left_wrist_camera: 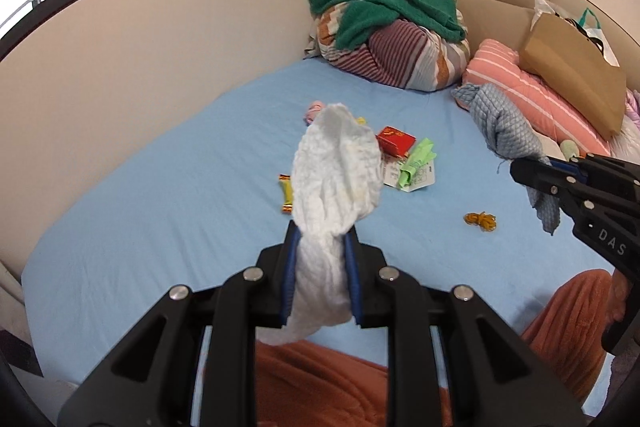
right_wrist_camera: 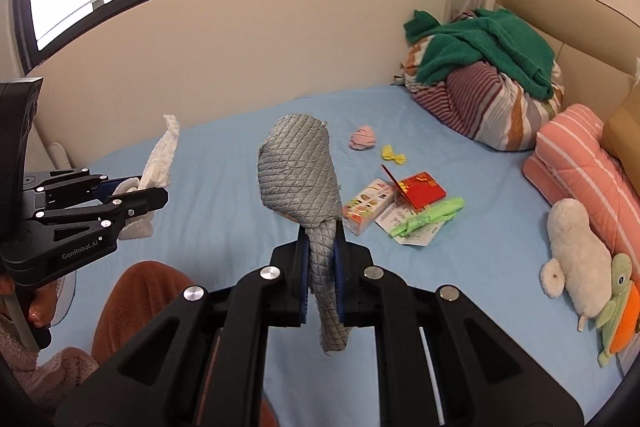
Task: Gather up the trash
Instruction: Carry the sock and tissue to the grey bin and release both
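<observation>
My left gripper (left_wrist_camera: 320, 241) is shut on a white textured cloth (left_wrist_camera: 336, 167) and holds it above the blue bed sheet (left_wrist_camera: 160, 207). My right gripper (right_wrist_camera: 320, 231) is shut on a grey quilted cloth (right_wrist_camera: 298, 171), also held in the air. Each gripper shows in the other's view: the right one (left_wrist_camera: 520, 169) with the grey cloth (left_wrist_camera: 504, 123), the left one (right_wrist_camera: 156, 193) with the white cloth (right_wrist_camera: 162, 155). Trash lies mid-bed: a red packet (right_wrist_camera: 422, 189), a green wrapper (right_wrist_camera: 428, 217), a small printed box (right_wrist_camera: 366, 205), a yellow wrapper (right_wrist_camera: 394, 153), a yellow snack bar (left_wrist_camera: 286, 193) and an orange rubber-band tangle (left_wrist_camera: 481, 219).
A pink crumpled ball (right_wrist_camera: 363, 139) lies near the trash. A striped bundle with a green towel (right_wrist_camera: 480, 83) sits at the bed's far corner. A pink striped pillow (right_wrist_camera: 580, 163), plush toys (right_wrist_camera: 576, 255) and a brown paper bag (left_wrist_camera: 572, 71) line the headboard side. The person's orange-clad knees (left_wrist_camera: 320, 379) are near.
</observation>
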